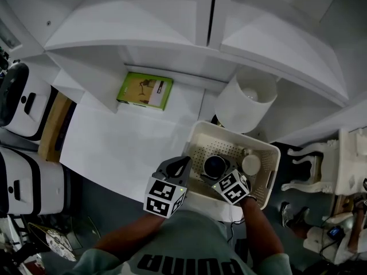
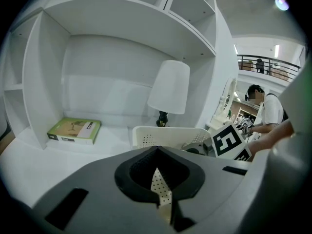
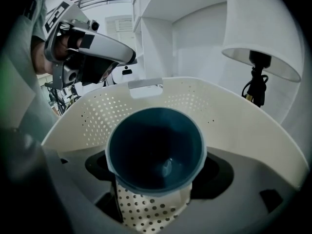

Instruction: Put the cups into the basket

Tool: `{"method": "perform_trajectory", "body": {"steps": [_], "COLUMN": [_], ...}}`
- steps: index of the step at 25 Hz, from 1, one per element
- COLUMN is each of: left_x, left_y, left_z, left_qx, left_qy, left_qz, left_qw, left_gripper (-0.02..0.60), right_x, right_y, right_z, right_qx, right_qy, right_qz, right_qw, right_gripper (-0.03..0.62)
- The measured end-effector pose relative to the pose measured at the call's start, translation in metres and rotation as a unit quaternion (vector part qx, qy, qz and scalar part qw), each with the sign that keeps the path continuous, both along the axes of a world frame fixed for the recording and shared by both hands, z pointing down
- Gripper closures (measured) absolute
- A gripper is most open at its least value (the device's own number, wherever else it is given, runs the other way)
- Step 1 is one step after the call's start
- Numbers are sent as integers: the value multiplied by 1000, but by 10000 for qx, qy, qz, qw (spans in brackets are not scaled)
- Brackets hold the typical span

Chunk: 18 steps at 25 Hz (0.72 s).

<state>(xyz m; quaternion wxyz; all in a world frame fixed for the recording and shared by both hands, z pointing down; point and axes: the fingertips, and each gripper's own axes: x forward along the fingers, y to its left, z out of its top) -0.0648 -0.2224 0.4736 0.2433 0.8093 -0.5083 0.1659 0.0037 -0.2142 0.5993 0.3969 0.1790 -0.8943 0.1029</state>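
Jaws of the right gripper (image 3: 154,179) pinch the dark blue cup (image 3: 155,150) within the white basket (image 3: 234,121), mouth tilted up toward that gripper. The left gripper (image 2: 157,174), jaws pressed together, hovers beside the basket's near rim.

Upside-down "PUMA" across the person's shirt (image 1: 184,240)

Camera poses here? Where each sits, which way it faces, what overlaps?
Head view: on the head, looking down at basket; forearms, left gripper, right gripper show.
Left gripper view: rides left gripper, faces shelves and book; its shut fingers show.
Right gripper view: rides right gripper, faces into basket; fingers grip blue cup.
Shared: basket and lamp, in all three.
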Motion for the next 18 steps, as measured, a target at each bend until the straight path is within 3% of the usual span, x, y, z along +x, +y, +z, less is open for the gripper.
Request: {"method": "perform_trajectory", "body": {"steps": [8, 18], "left_x": [0, 6], "left_y": [0, 0], "left_z": [-4, -9], "left_qx": [45, 122], "left_qy": [6, 90], "left_qz": [163, 471], "left_qw": [9999, 9988], "left_gripper": [575, 575], "right_x": [11, 27], "right_y": [1, 5], "right_z": [-3, -50], "right_qx": [-159, 185], "right_qy": [268, 362], "right_qz": [78, 156], "right_qw": [9995, 9991], "right_gripper": [198, 200]}}
